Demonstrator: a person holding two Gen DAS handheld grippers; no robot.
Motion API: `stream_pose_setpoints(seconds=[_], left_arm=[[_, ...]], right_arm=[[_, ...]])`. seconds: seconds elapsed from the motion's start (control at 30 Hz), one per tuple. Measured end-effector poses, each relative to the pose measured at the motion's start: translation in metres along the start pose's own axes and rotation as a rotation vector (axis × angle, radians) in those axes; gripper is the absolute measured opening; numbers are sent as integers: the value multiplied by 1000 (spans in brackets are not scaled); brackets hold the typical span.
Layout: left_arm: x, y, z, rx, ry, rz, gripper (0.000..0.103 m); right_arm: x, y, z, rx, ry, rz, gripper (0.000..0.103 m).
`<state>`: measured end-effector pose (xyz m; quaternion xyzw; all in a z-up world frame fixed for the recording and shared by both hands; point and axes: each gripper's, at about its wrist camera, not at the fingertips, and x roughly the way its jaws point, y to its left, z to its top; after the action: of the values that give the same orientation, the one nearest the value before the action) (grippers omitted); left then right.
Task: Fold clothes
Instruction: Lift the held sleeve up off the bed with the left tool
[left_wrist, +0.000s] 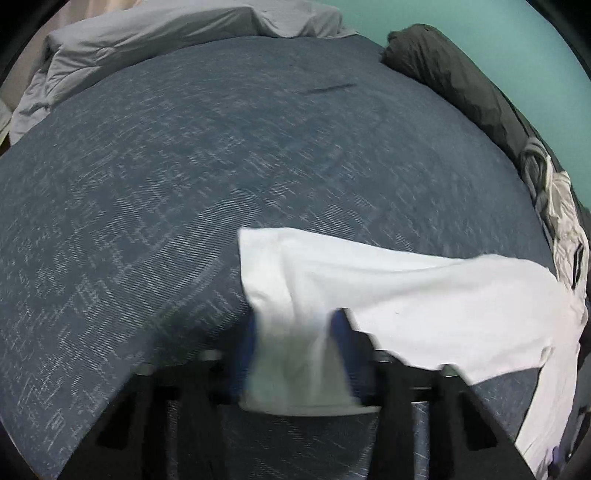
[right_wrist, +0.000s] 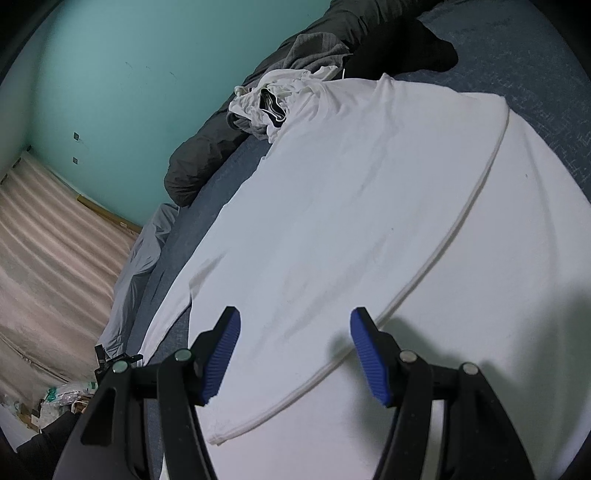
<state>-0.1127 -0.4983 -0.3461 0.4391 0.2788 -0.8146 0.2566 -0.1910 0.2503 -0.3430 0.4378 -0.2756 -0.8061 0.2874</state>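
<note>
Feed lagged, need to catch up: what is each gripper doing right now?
Left gripper: closed on a fold of the white shirt.
Right gripper: open, empty, fingers above the shirt.

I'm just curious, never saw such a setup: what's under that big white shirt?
The white shirt lies spread on a dark blue patterned bed cover, which shows all around it. Whether anything else lies beneath cannot be seen. The left gripper pinches one shirt edge.

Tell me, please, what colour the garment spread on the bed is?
The garment is plain white; the right wrist view shows it best.
</note>
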Motion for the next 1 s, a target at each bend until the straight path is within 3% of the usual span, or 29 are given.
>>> stream_pose_setpoints(seconds=[0.13,0.3,0.5,0.77,1.0], left_arm=[[-12,-10,5,21,-10,-22,8],[-50,-30,27,37,-74,-61,7],[-110,-90,55,123,-142,-137,7],[-175,-216,65,273,-197,-259,7],[-209,-347,59,406,-182,-377,7]], right_arm=[[-4,-3,0,15,-7,6,63],[-11,-6,4,25,-26,12,63],[-19,-12,10,33,-55,-6,63],[-31,-26,19,71,-75,4,63],[-41,-40,29,80,-75,2,63]])
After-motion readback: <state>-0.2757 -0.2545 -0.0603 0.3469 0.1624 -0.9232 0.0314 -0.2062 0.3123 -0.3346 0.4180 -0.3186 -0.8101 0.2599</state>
